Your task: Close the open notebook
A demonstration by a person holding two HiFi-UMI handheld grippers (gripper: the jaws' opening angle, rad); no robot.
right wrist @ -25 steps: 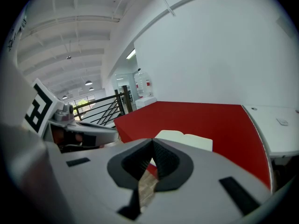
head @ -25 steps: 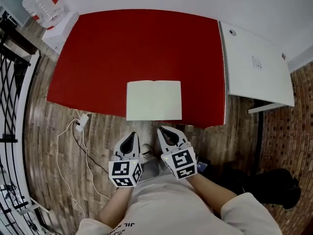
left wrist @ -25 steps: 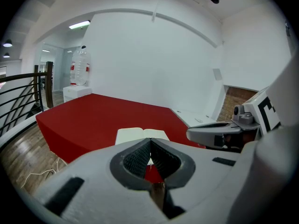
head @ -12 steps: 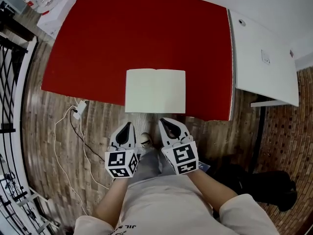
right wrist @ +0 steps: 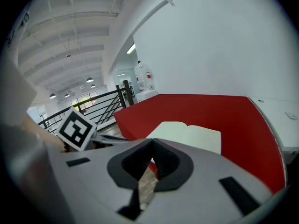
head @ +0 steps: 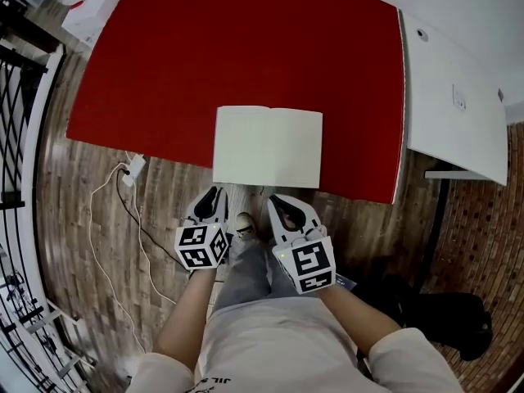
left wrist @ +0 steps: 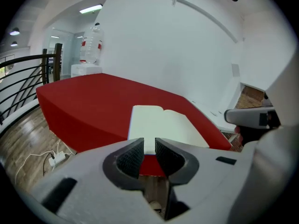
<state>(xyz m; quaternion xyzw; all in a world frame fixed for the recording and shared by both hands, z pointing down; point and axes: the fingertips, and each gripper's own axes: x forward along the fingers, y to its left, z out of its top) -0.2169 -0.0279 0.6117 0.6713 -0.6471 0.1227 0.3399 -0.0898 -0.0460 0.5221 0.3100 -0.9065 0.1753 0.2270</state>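
Left tongs [head: 214,195] just cracked open, empty; notebook [head: 268,147] lies open flat at the near edge of the table [head: 246,47], just ahead. Get a jaw under the left cover's edge and fold it over the spine. Right tongs [head: 279,202], clenched empty, can pin the right page.

You are facing an open notebook [head: 268,147] of matt cream paper, lying on a smooth, matt red tabletop [head: 246,47], standing over a worn brown wood-plank floor [head: 74,211], your right gripper [head: 278,203] showing matt grey plastic and ribbed black pads [right wrist: 162,161]
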